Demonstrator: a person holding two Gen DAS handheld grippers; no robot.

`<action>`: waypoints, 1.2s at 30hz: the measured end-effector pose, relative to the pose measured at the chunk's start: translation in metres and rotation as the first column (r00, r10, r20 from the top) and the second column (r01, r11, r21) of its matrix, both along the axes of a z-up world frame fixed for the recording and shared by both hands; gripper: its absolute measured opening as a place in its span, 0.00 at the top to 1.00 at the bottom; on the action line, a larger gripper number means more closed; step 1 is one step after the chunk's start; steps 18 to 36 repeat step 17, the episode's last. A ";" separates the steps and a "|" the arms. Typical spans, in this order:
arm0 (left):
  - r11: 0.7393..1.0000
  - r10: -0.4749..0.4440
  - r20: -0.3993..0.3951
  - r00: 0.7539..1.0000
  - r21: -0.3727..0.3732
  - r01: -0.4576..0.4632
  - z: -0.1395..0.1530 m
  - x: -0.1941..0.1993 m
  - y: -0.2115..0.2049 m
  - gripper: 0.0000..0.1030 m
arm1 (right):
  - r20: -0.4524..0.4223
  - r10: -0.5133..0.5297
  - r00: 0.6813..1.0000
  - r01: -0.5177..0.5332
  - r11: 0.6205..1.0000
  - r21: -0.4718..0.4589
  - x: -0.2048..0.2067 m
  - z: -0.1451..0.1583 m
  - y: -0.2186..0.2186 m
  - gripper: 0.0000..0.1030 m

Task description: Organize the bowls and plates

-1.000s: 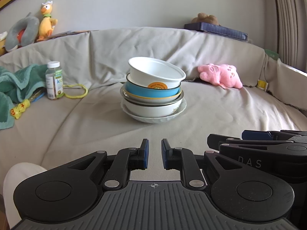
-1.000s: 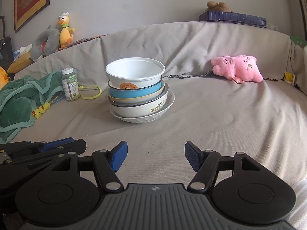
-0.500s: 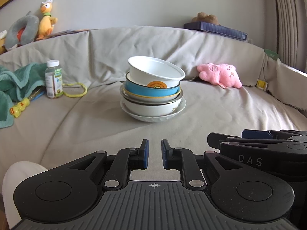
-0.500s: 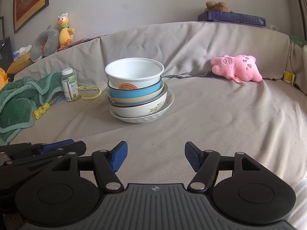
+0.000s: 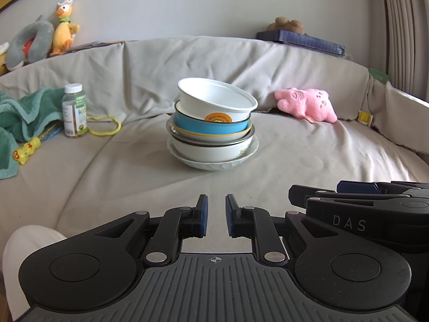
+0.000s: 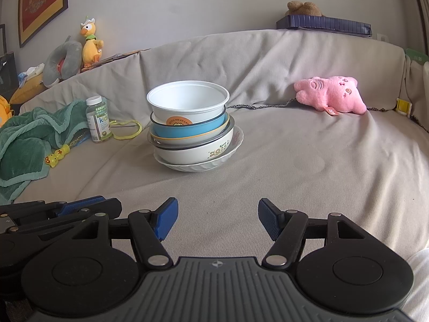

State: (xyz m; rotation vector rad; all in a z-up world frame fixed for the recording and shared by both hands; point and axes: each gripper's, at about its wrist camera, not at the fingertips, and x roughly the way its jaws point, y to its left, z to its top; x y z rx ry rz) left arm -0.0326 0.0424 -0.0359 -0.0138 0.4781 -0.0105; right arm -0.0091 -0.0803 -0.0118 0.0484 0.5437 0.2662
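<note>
A stack of bowls stands on the beige sofa cover. A white bowl [image 5: 214,100] [image 6: 187,104] sits tilted on top, above a blue bowl [image 5: 209,127] [image 6: 187,131], a larger white bowl [image 6: 193,154] and a white plate [image 5: 214,163] [image 6: 201,166] at the bottom. My left gripper [image 5: 215,216] is empty, its jaws nearly together with a narrow gap, well in front of the stack. My right gripper [image 6: 217,220] is open and empty, also in front of the stack. Each gripper shows beside the other at the frame edge.
A vitamin bottle [image 5: 74,110] [image 6: 98,119], a yellow cord loop [image 5: 106,126], a green towel [image 5: 18,118] [image 6: 29,139] and a small yellow toy [image 5: 25,154] lie left of the stack. A pink plush [image 5: 308,104] [image 6: 331,98] lies at the right.
Both views have shifted very slightly; the stack sits a touch left and lower in frame. The grippers' jaws have not moved.
</note>
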 end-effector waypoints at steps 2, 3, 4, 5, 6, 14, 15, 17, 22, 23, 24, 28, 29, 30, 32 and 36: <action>1.000 0.000 0.000 1.000 0.000 0.000 0.000 0.000 0.000 0.83 | 0.000 0.000 1.000 0.000 1.000 -0.001 0.000 0.000 0.000 0.35; 1.000 0.001 0.000 1.000 0.000 -0.001 0.000 0.000 0.000 0.83 | 0.000 0.001 1.000 -0.001 1.000 0.000 0.000 0.000 0.000 0.35; 1.000 0.001 0.001 1.000 -0.001 -0.001 0.000 0.000 0.000 0.83 | 0.000 0.001 1.000 -0.001 1.000 0.000 0.000 0.000 0.000 0.35; 1.000 0.000 0.001 1.000 -0.001 0.000 0.000 0.000 0.000 0.83 | 0.000 0.001 1.000 -0.001 1.000 0.000 0.000 0.000 0.000 0.35; 1.000 -0.001 0.001 1.000 -0.001 0.001 0.000 0.001 0.000 0.84 | 0.000 0.000 1.000 0.000 1.000 0.000 0.000 0.000 0.000 0.35; 1.000 0.002 -0.006 1.000 -0.005 -0.002 0.000 0.002 -0.001 0.84 | -0.003 -0.002 1.000 0.002 1.000 0.003 0.000 -0.001 0.000 0.35; 1.000 0.003 -0.010 1.000 -0.007 -0.003 0.000 0.002 -0.001 0.84 | -0.006 -0.002 1.000 0.002 1.000 0.005 0.000 -0.001 0.000 0.35; 1.000 0.001 -0.027 1.000 -0.016 -0.001 -0.001 0.004 -0.002 0.84 | -0.011 -0.007 1.000 0.008 1.000 0.015 0.001 -0.001 -0.002 0.35; 1.000 0.001 -0.027 1.000 -0.016 -0.001 -0.001 0.004 -0.002 0.84 | -0.011 -0.007 1.000 0.008 1.000 0.015 0.001 -0.001 -0.002 0.35; 1.000 0.001 -0.027 1.000 -0.016 -0.001 -0.001 0.004 -0.002 0.84 | -0.011 -0.007 1.000 0.008 1.000 0.015 0.001 -0.001 -0.002 0.35; 1.000 0.001 -0.027 1.000 -0.016 -0.001 -0.001 0.004 -0.002 0.84 | -0.011 -0.007 1.000 0.008 1.000 0.015 0.001 -0.001 -0.002 0.35; 1.000 0.001 -0.027 1.000 -0.016 -0.001 -0.001 0.004 -0.002 0.84 | -0.011 -0.007 1.000 0.008 1.000 0.015 0.001 -0.001 -0.002 0.35; 1.000 0.001 -0.027 1.000 -0.016 -0.001 -0.001 0.004 -0.002 0.84 | -0.011 -0.007 1.000 0.008 1.000 0.015 0.001 -0.001 -0.002 0.35; 1.000 0.001 -0.027 1.000 -0.016 -0.001 -0.001 0.004 -0.002 0.84 | -0.011 -0.007 1.000 0.008 1.000 0.015 0.001 -0.001 -0.002 0.35; 1.000 0.001 -0.027 1.000 -0.016 -0.001 -0.001 0.004 -0.002 0.84 | -0.011 -0.007 1.000 0.008 1.000 0.015 0.001 -0.001 -0.002 0.35; 1.000 0.001 -0.027 1.000 -0.016 -0.001 -0.001 0.004 -0.002 0.84 | -0.011 -0.007 1.000 0.008 1.000 0.015 0.001 -0.001 -0.002 0.35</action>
